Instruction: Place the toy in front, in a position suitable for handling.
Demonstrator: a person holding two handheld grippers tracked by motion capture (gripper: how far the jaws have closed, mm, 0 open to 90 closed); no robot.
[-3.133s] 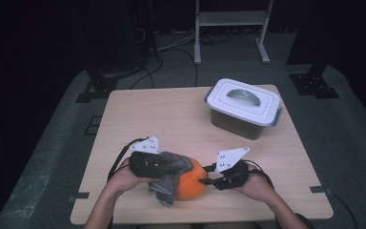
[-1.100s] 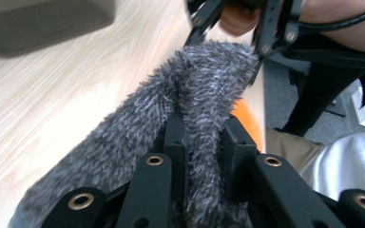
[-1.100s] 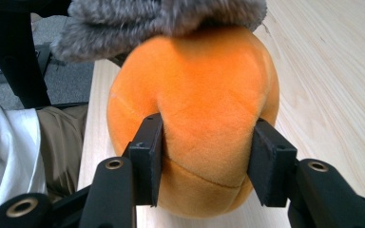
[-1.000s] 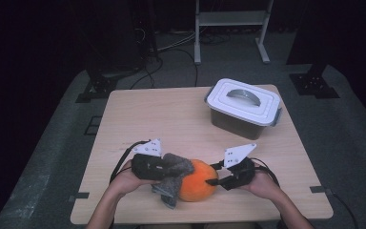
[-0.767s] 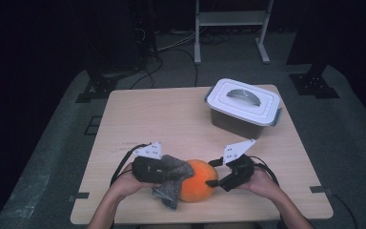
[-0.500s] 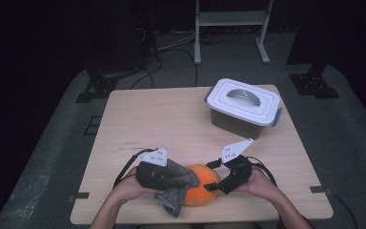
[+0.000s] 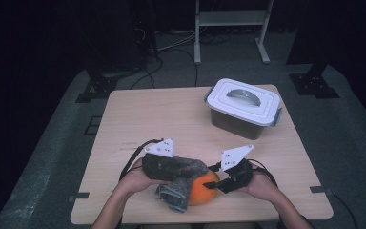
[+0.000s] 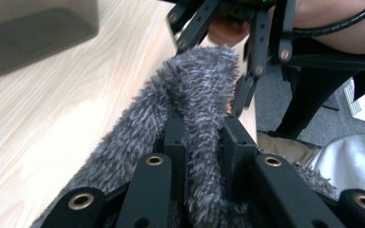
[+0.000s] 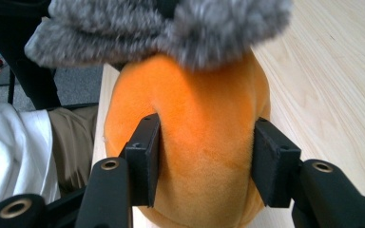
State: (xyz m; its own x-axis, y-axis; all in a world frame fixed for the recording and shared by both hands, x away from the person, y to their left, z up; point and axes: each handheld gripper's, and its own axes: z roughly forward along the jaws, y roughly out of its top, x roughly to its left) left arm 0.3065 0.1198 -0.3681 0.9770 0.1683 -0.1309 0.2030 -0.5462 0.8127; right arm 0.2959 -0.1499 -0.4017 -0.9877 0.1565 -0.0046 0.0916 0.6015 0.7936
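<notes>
Left gripper (image 7: 169,167): black, jointed jaws with brass-coloured rivets, clenched tight on a fold of the grey cloth; a pale three-cornered plate on top.
Right gripper (image 7: 221,183): same build; its jaws have just been closing and their flat black pads press into the orange toy from both sides, denting the plush.
Grey cloth (image 8: 195,109): shaggy, long-piled, soft and limp; it drapes over the top of the toy and hangs toward the table edge at 6 o'clock.
Orange toy (image 9: 195,137): rounded, plump, short velvety plush, smooth beside the cloth's fuzz; it sits on the table near the front edge, at about 6 o'clock from the table's middle, between the two grippers.
Table (image 7: 171,119): pale wood with a fine straight grain, flat and matt.
Lidded box (image 7: 243,107): rectangular, hard plastic, white lid with a curved handle over a darker, see-through body; at about 1 o'clock on the table, well apart from the toy.
Hands: each wraps a gripper's body from 6 o'clock.
</notes>
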